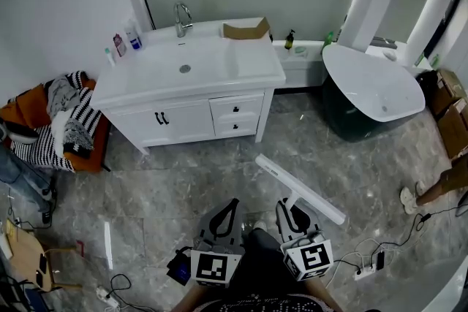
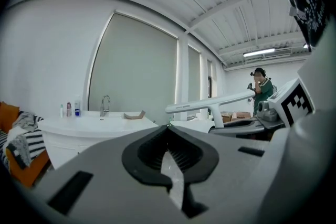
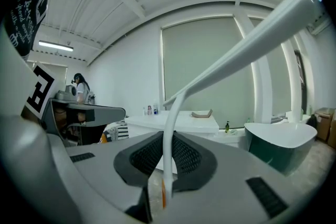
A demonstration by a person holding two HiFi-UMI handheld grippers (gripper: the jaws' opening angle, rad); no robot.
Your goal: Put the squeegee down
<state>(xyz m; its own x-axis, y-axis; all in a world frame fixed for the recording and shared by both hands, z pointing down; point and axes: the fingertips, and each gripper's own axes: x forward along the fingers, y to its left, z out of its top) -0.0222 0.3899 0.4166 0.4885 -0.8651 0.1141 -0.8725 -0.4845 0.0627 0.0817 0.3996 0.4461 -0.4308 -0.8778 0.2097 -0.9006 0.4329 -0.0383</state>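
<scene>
A white squeegee (image 1: 300, 188) with a long blade hangs over the grey floor, its short handle running back into my right gripper (image 1: 291, 204). In the right gripper view the handle (image 3: 169, 134) stands upright between the dark pads, which are shut on it, and the blade (image 3: 236, 55) slants up to the right. My left gripper (image 1: 232, 202) is beside it on the left, shut and holding nothing. In the left gripper view its jaws (image 2: 168, 128) meet at the tips, and the squeegee (image 2: 210, 105) shows beyond them to the right.
A white vanity (image 1: 241, 69) with a sink, faucet, bottles (image 1: 124, 40) and a cardboard piece (image 1: 246, 29) stands ahead. A white bathtub (image 1: 373, 88) is at the right. Clothes (image 1: 62, 117) lie piled at the left. Cables and a power strip (image 1: 365, 268) lie on the floor. A person's leg (image 1: 431, 190) shows at the right.
</scene>
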